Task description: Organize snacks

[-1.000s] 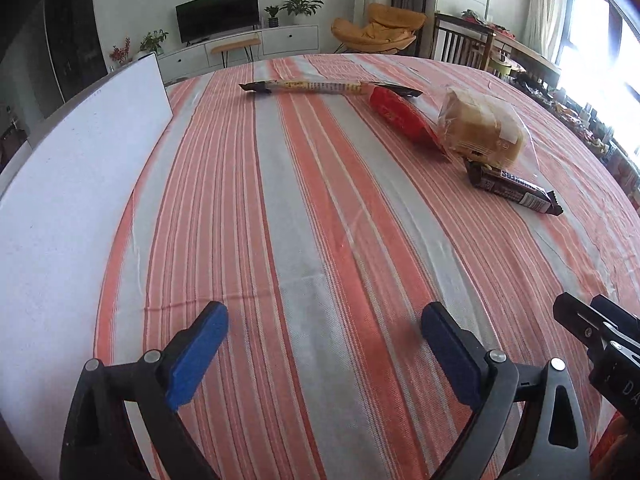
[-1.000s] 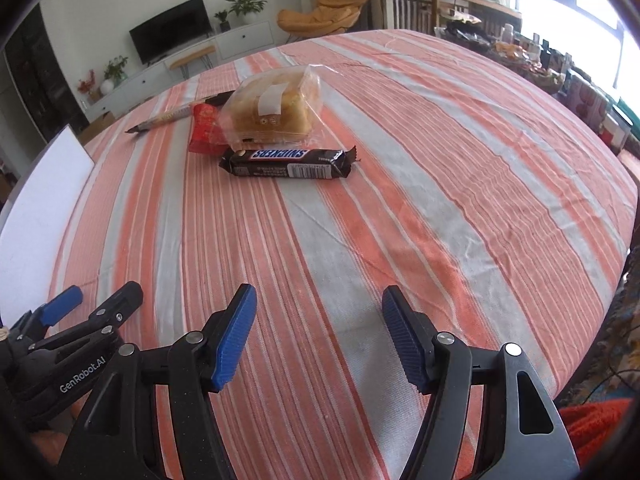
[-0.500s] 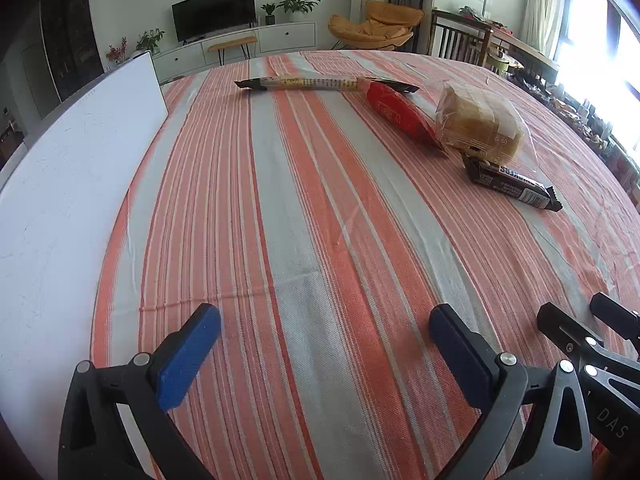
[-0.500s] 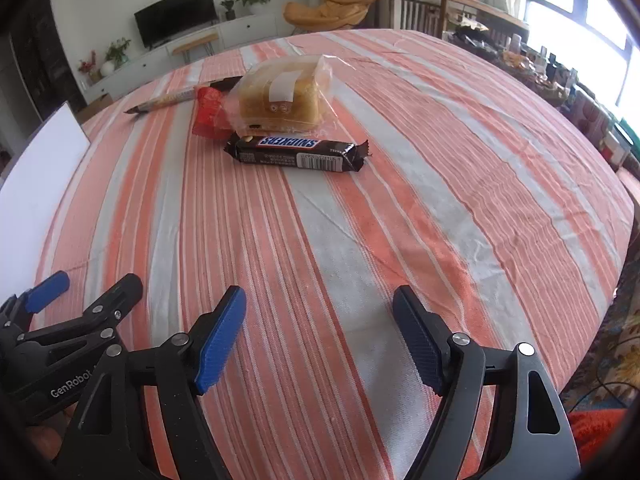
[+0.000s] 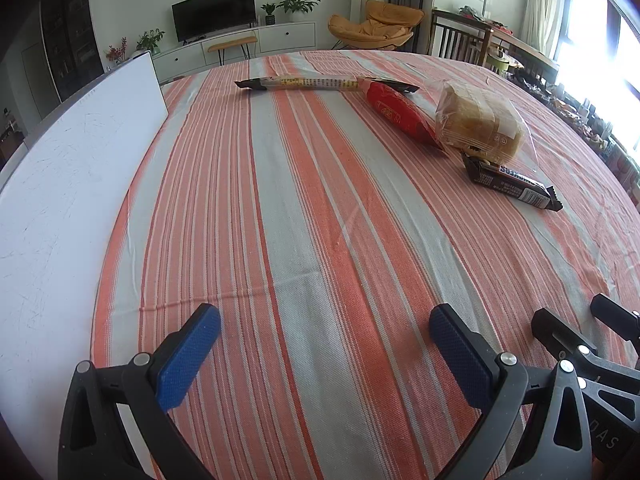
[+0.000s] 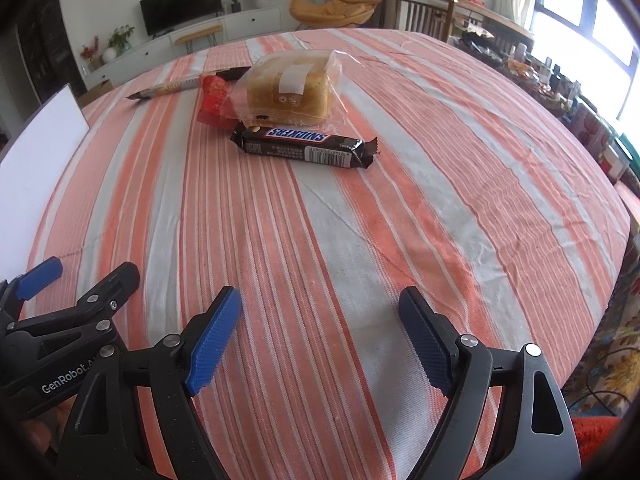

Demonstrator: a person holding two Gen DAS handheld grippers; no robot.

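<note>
Four snacks lie on the striped tablecloth (image 6: pixel 360 208) at the far side. A dark Snickers bar (image 6: pixel 304 148) (image 5: pixel 512 186) is nearest. Behind it sits a bagged bread loaf (image 6: pixel 290 88) (image 5: pixel 478 122), then a red packet (image 6: pixel 214 98) (image 5: pixel 396 114) and a long thin stick packet (image 6: pixel 172 88) (image 5: pixel 312 82). My right gripper (image 6: pixel 320 296) hovers over bare cloth well short of the Snickers bar, its jaws opening with nothing between them. My left gripper (image 5: pixel 324 316) is open over bare cloth, holding nothing. The two grippers are side by side.
A white board (image 5: pixel 60 200) (image 6: pixel 32 152) lies along the table's left side. The table edge drops off at the right (image 6: pixel 616 240), with cluttered floor beyond. A TV unit, plants and an orange chair stand behind the table.
The right gripper's jaws have spread wider, and its view has rolled slightly, bringing the Snickers bar lower. The left gripper has stayed put and open.
</note>
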